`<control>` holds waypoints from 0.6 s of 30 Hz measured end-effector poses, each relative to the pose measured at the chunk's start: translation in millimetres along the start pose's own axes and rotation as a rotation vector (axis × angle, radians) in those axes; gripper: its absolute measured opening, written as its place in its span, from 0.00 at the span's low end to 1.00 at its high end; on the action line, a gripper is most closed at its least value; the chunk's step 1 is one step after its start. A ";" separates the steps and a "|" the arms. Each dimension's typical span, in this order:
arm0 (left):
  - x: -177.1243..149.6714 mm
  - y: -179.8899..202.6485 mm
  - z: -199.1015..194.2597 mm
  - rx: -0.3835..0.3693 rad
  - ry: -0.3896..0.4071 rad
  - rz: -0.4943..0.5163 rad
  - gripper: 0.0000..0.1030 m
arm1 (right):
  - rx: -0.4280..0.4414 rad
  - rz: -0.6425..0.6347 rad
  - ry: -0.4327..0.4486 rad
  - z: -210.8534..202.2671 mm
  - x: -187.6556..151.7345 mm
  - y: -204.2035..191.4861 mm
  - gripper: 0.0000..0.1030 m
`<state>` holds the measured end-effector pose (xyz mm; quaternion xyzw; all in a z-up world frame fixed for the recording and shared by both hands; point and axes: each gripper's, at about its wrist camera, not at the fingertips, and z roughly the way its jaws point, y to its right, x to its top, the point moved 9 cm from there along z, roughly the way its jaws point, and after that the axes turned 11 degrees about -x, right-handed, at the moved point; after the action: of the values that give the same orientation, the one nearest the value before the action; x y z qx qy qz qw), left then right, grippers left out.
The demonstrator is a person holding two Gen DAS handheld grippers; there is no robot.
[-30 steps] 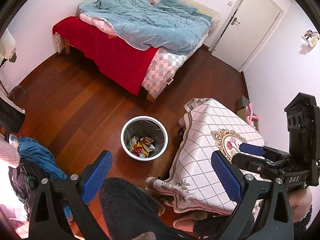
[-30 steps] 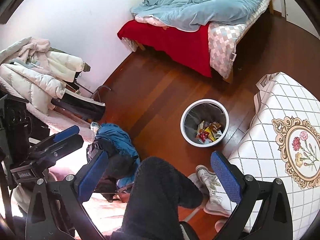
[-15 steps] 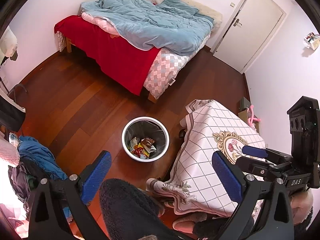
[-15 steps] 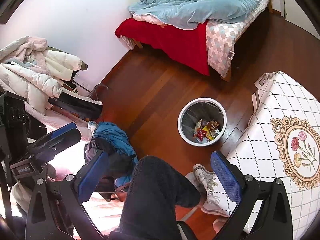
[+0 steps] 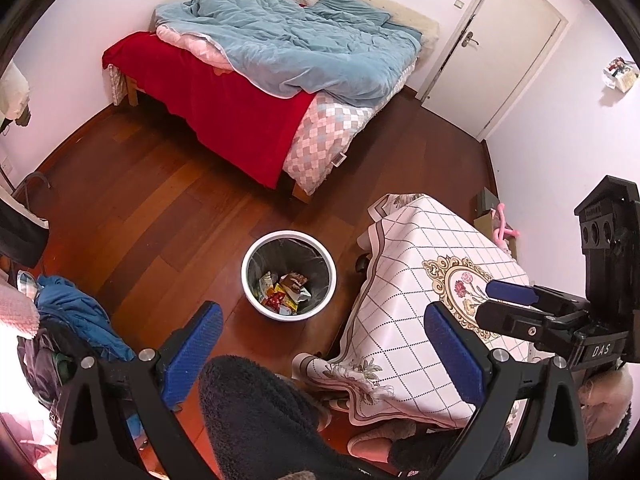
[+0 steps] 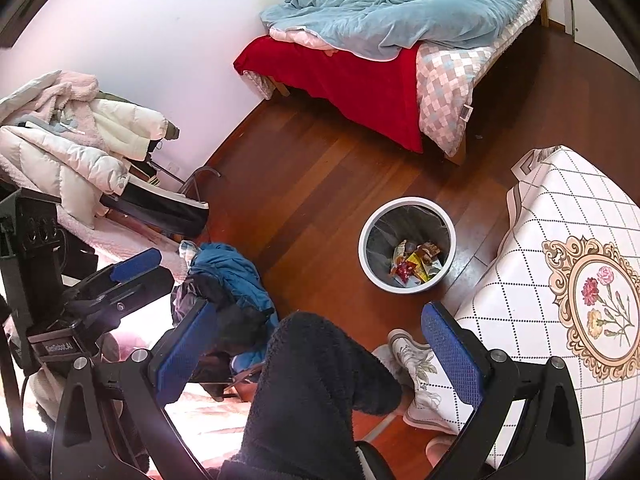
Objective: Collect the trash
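A white trash bin (image 5: pixel 256 294) with a black liner stands on the wooden floor; it also shows in the right wrist view (image 6: pixel 370 268). Colourful snack wrappers (image 5: pixel 285 293) lie in its bottom, seen too in the right wrist view (image 6: pixel 416 266). My left gripper (image 5: pixel 322 344) is open and empty, held high above the floor near the bin. My right gripper (image 6: pixel 318 340) is open and empty, also high up. Each gripper shows in the other's view: the right one (image 5: pixel 520 300) over the table, the left one (image 6: pixel 132 268) at the left.
A table with a white checked cloth (image 5: pixel 420 288) stands right of the bin. A bed with blue quilt and red blanket (image 5: pixel 280 72) is at the back, a white door (image 5: pixel 496 40) beyond. Clothes (image 6: pixel 228 276) pile at the left. The person's dark-trousered knee (image 6: pixel 320 364) is below.
Both views have shifted slightly, with the bin drifting a little in frame. Both grippers stay open and empty.
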<state>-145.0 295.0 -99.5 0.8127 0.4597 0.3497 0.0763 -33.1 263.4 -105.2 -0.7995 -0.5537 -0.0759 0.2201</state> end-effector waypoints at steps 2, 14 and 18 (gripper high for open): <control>-0.3 0.2 0.4 -0.002 -0.003 0.002 1.00 | -0.002 0.000 0.001 -0.7 0.6 0.4 1.00; -0.6 -2.5 0.9 -0.008 -0.006 0.003 1.00 | 0.000 0.004 -0.010 -2.8 -0.7 1.3 1.00; -1.3 -4.1 0.0 -0.010 -0.008 -0.003 1.00 | 0.000 0.002 -0.010 -2.8 -0.8 0.7 1.00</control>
<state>-148.2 296.3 -102.0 0.8131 0.4590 0.3485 0.0827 -32.4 261.3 -103.2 -0.8004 -0.5541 -0.0717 0.2173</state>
